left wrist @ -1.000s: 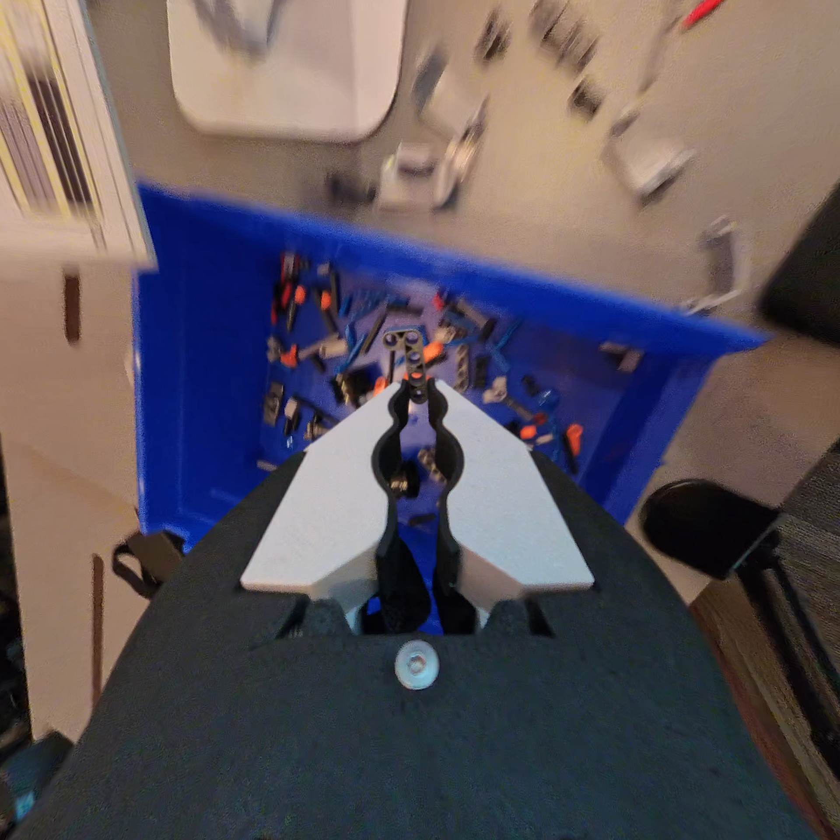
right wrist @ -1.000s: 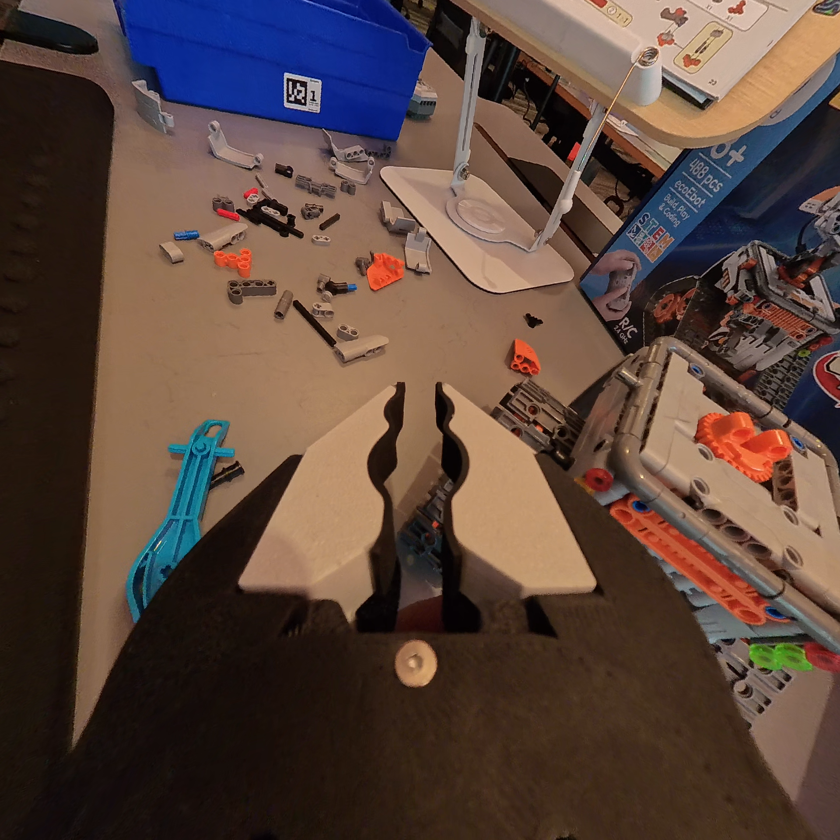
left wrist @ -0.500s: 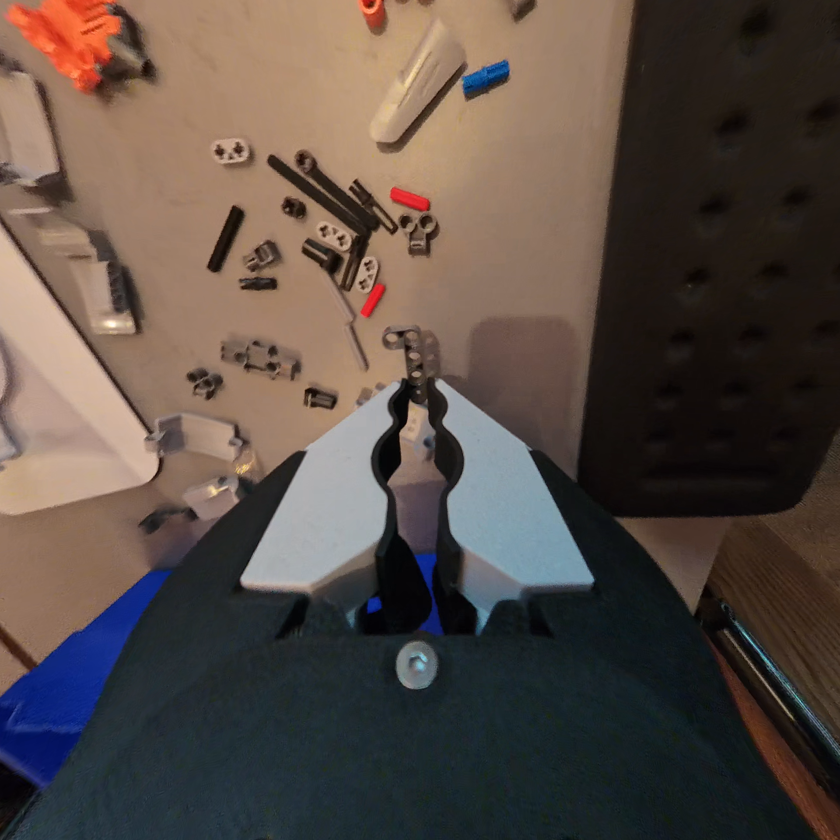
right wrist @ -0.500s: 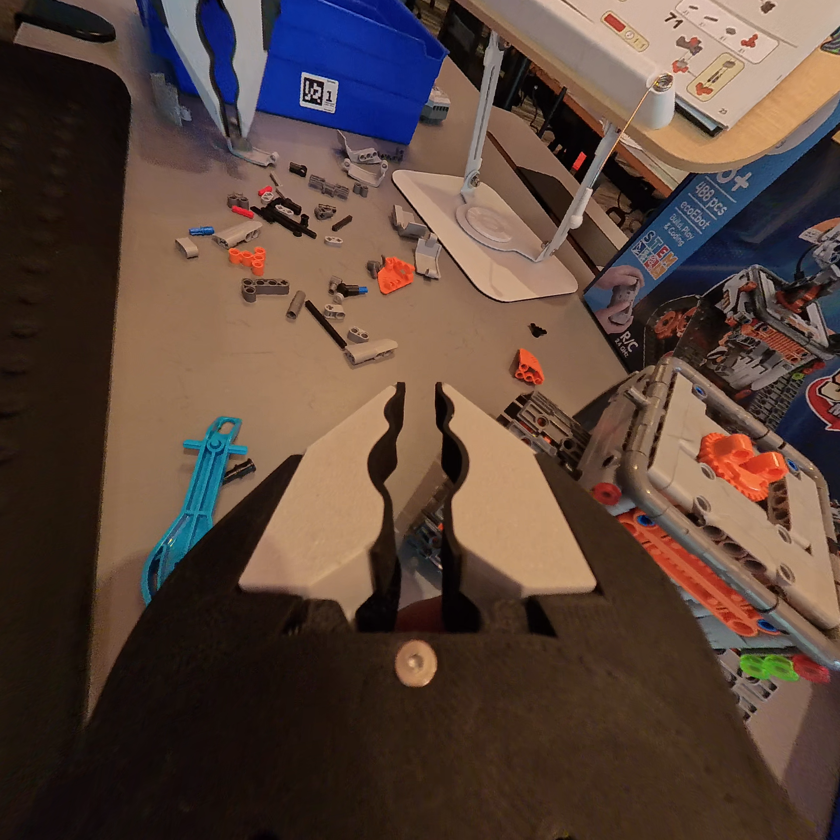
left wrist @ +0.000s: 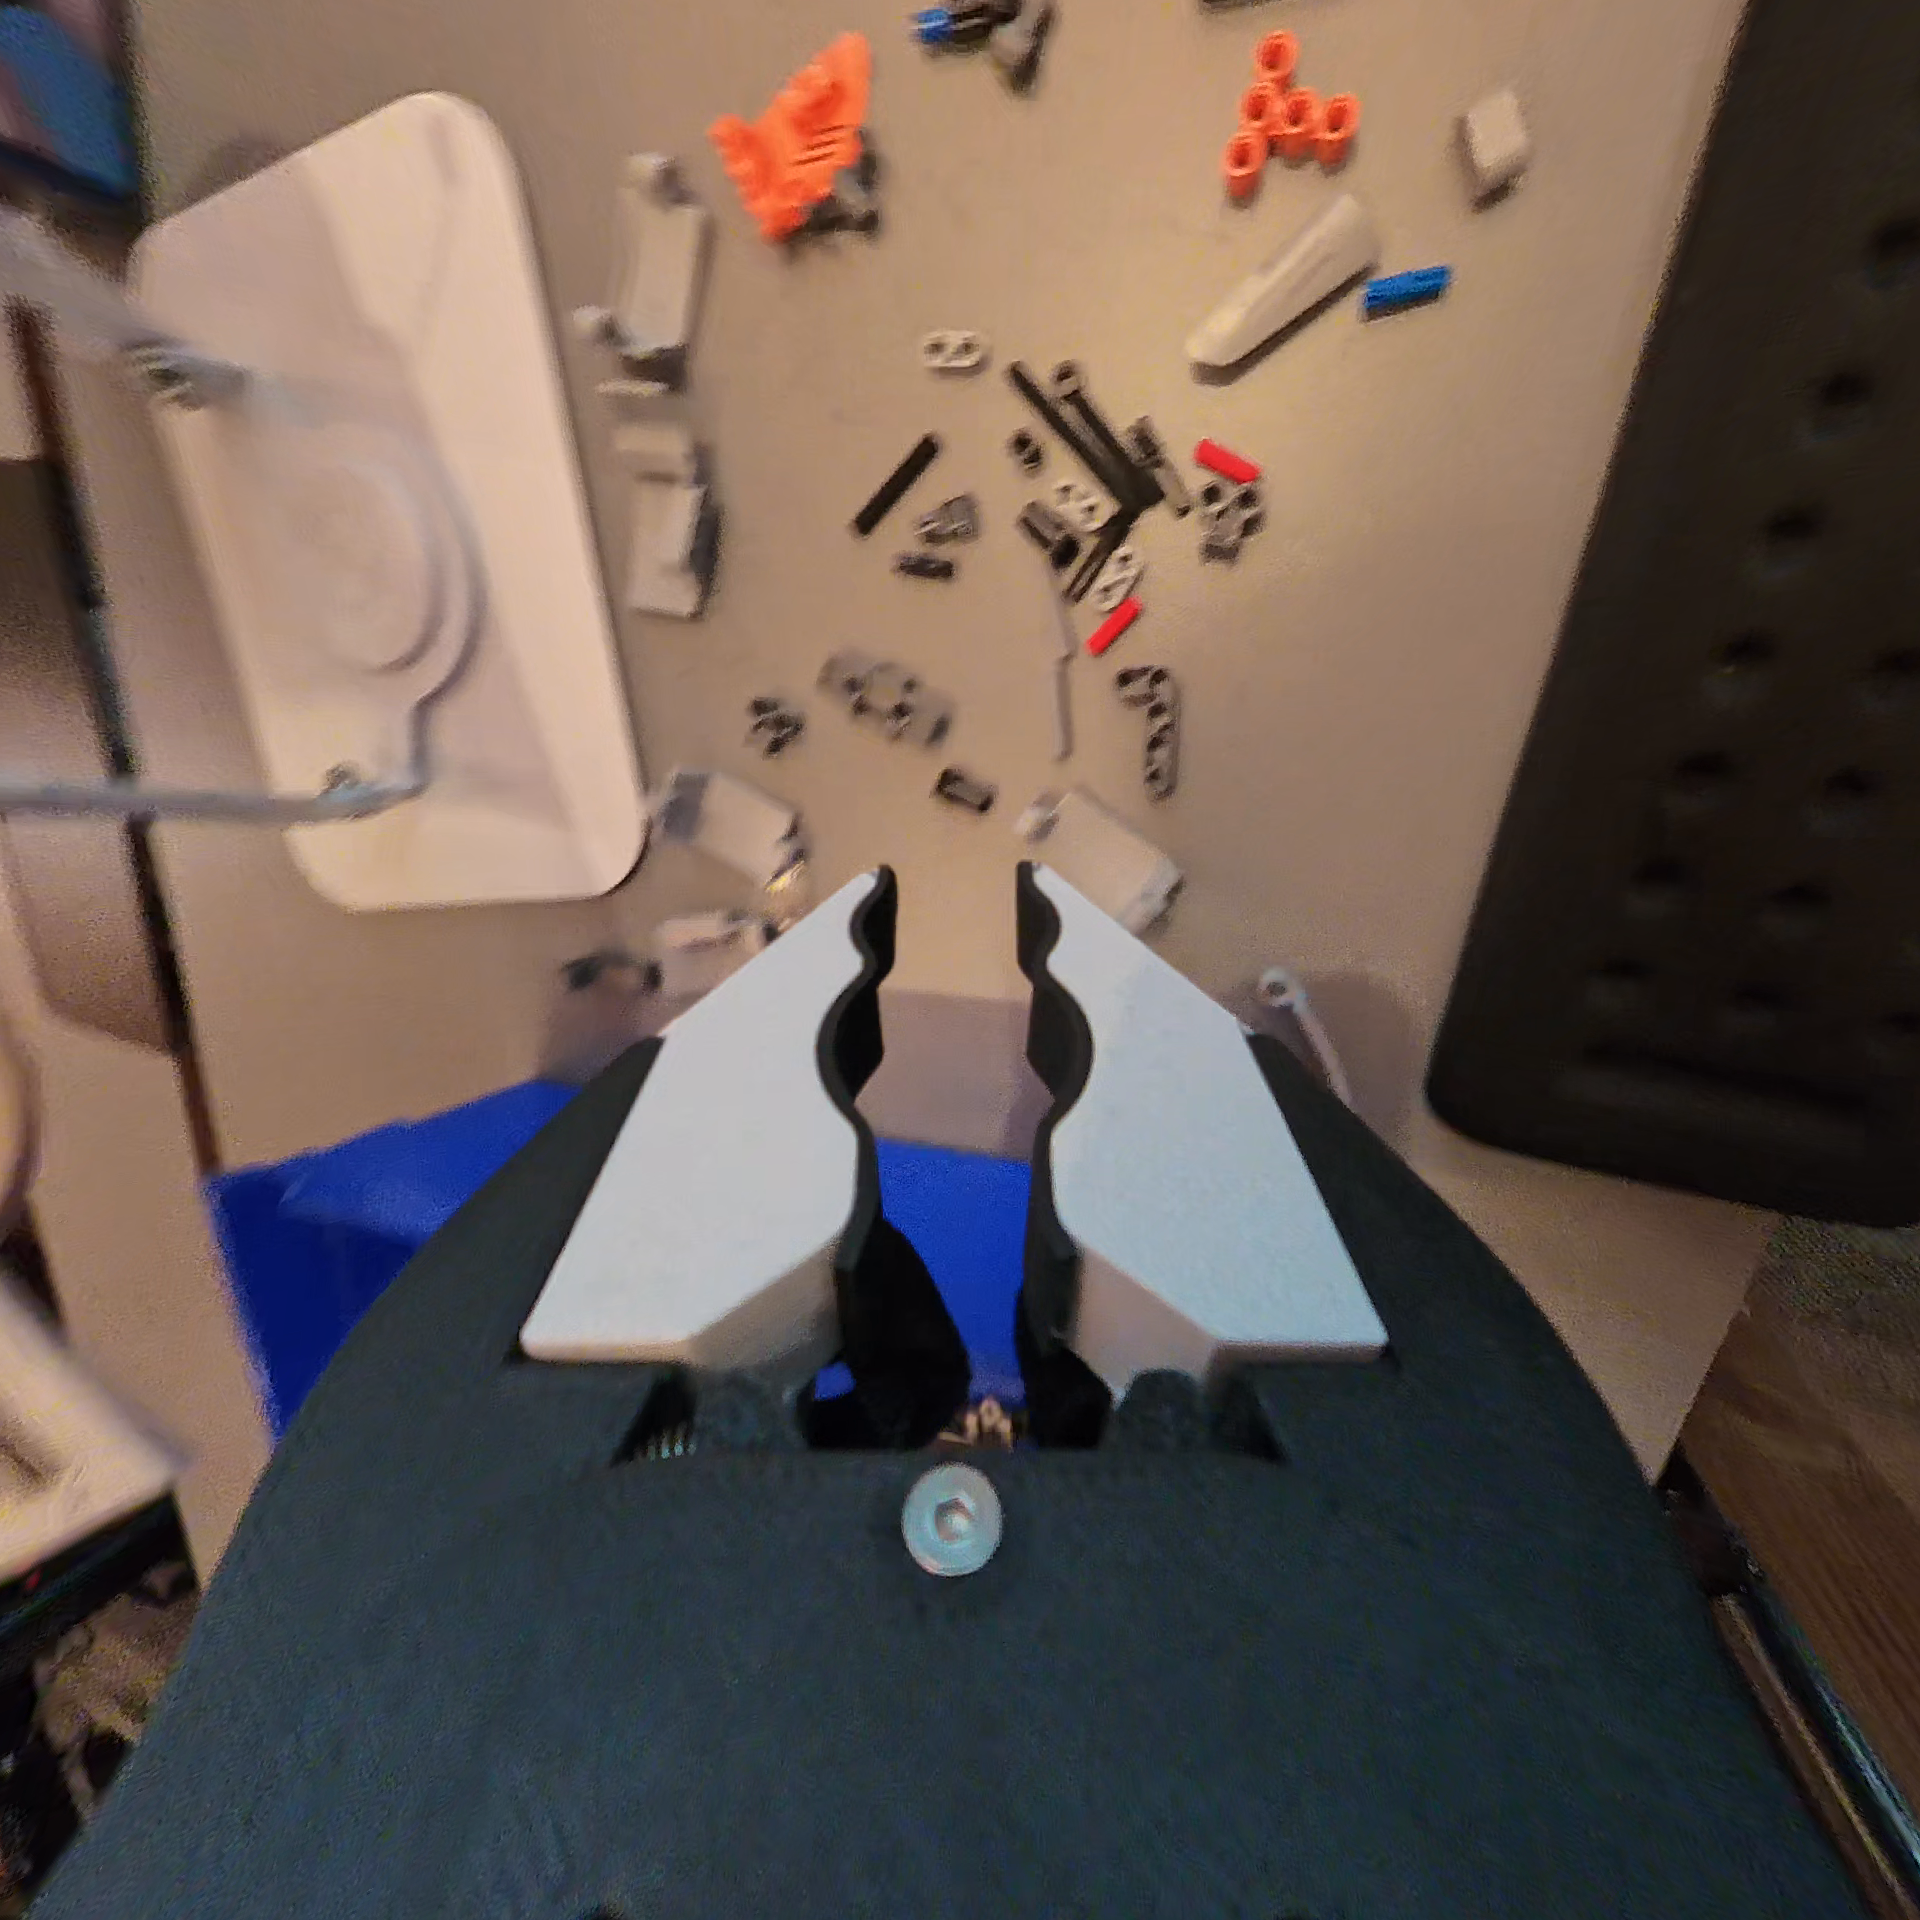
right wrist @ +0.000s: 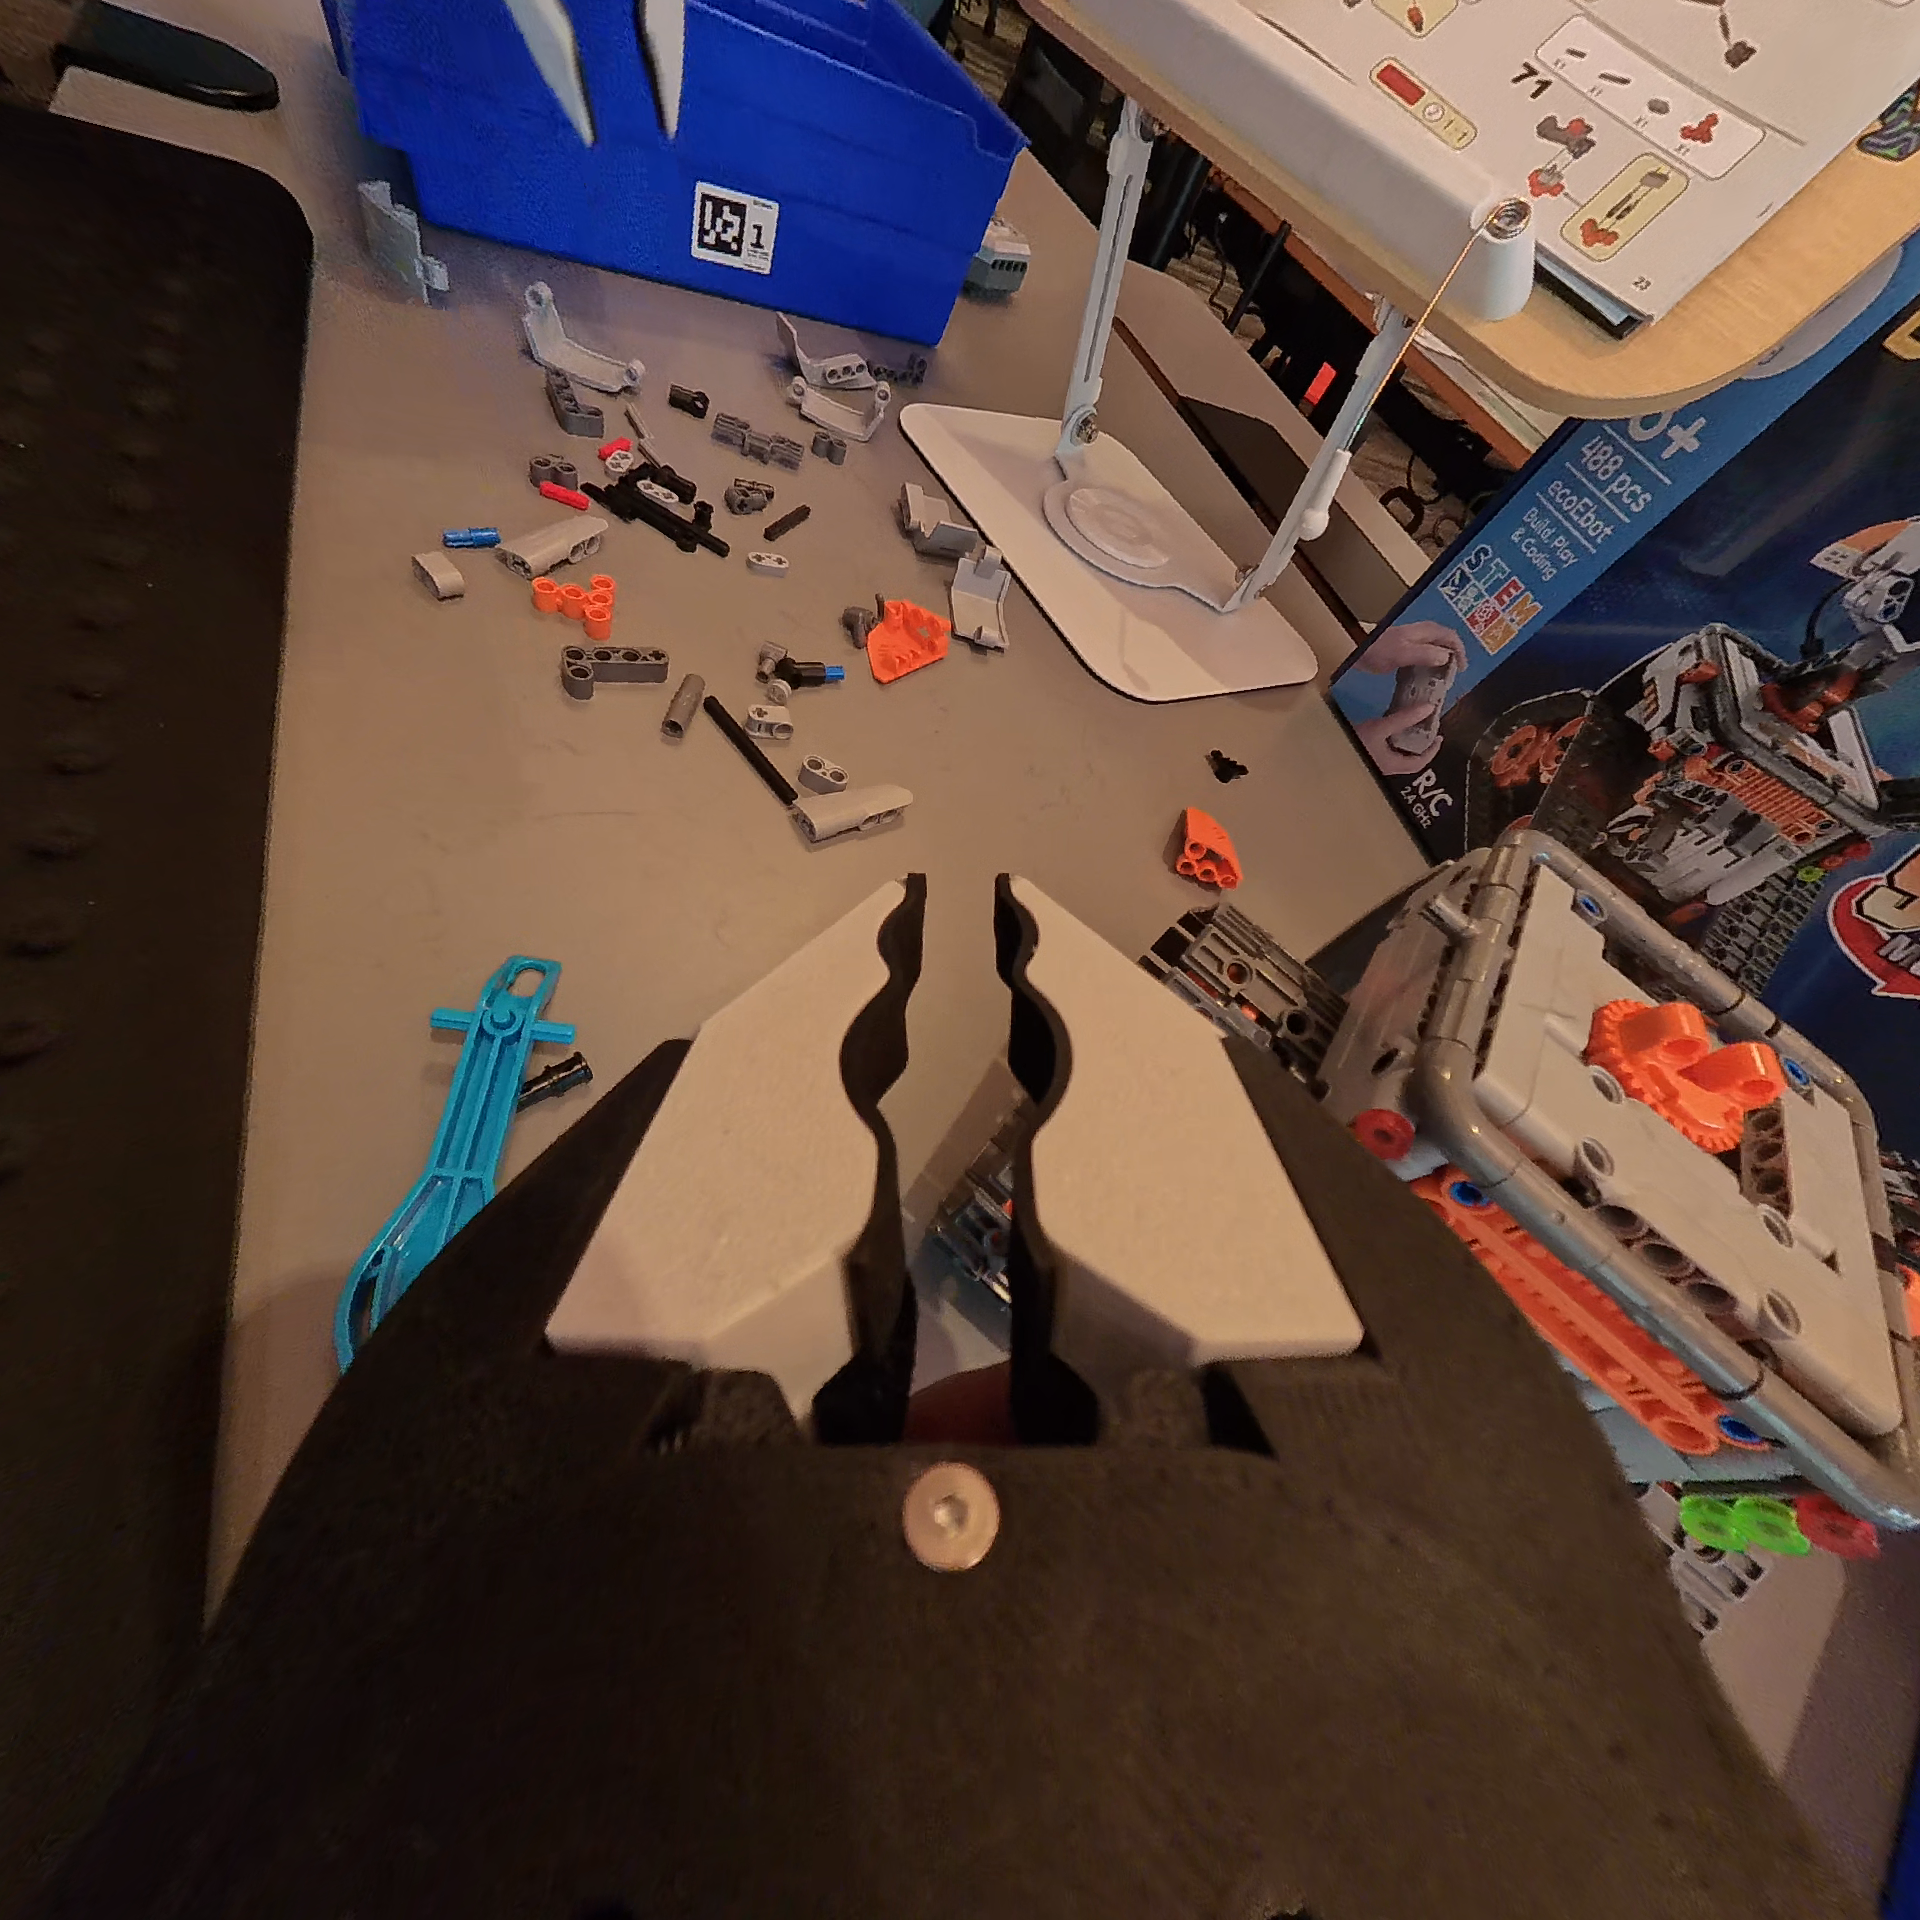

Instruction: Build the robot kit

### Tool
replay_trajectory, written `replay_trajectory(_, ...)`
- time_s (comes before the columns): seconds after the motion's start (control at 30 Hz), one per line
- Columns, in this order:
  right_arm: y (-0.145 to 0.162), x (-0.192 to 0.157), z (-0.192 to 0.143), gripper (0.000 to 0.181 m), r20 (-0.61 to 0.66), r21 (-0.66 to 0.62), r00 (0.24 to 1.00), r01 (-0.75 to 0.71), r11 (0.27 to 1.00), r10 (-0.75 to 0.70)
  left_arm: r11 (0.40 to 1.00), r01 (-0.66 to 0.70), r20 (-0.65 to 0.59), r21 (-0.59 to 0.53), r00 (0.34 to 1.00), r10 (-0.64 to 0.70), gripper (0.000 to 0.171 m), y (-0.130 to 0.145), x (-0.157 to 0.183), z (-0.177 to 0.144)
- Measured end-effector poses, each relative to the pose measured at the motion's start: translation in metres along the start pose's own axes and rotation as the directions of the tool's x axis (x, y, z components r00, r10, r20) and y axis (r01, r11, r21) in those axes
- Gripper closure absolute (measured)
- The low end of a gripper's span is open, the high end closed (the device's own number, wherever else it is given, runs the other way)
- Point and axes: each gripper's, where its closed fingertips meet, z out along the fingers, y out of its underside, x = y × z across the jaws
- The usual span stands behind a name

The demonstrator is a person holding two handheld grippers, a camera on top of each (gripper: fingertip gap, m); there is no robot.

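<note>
My left gripper (left wrist: 954, 883) is open and empty, hovering over the grey table (left wrist: 1351, 727) just past a blue bin (left wrist: 343, 1226). A dark grey L-shaped beam (left wrist: 1153, 727) lies on the table ahead of its tips, among small black, grey and red pieces. In the right wrist view the left gripper (right wrist: 627, 130) hangs in front of the bin (right wrist: 852, 208), with the beam (right wrist: 569, 403) below it. My right gripper (right wrist: 958, 888) stands narrowly open with nothing between its tips, beside a grey and orange brick model (right wrist: 1621, 1174).
A white stand base (right wrist: 1122, 551) carries an instruction booklet overhead. A black mat (right wrist: 125, 623) covers the left side. A teal tool (right wrist: 468, 1122) lies near my right gripper. A printed box (right wrist: 1662, 623) stands at the right. Orange pieces (right wrist: 1210, 847) are scattered about. Spacing between my two grippers at the tips: around 30 cm.
My left gripper carried the dark grey L-shaped beam from over the bin to the table, opened and let it go. It now lies on the table. My right gripper stayed put.
</note>
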Motion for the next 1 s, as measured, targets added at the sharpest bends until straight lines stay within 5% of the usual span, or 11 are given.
replay_trajectory(0.23, 0.001, 0.0, 0.001, 0.17, 0.004, -0.003, 1.0, -0.007, 1.0, 0.007, 0.98, 0.195, 0.179, -0.042, 0.966, -0.184, 0.147, 0.079, -0.047, -0.051)
replay_trajectory(0.47, 0.003, 0.002, 0.002, 0.17, 0.002, -0.003, 1.0, -0.018, 1.0, 0.018, 0.934, 0.339, 0.182, -0.109, 0.931, -0.317, 0.147, 0.16, -0.051, -0.049)
replay_trajectory(1.0, 0.008, 0.006, 0.007, 0.17, -0.004, -0.015, 0.999, -0.047, 0.999, 0.047, 0.873, 0.4, 0.167, -0.279, 0.916, -0.366, 0.151, 0.234, -0.044, -0.031)
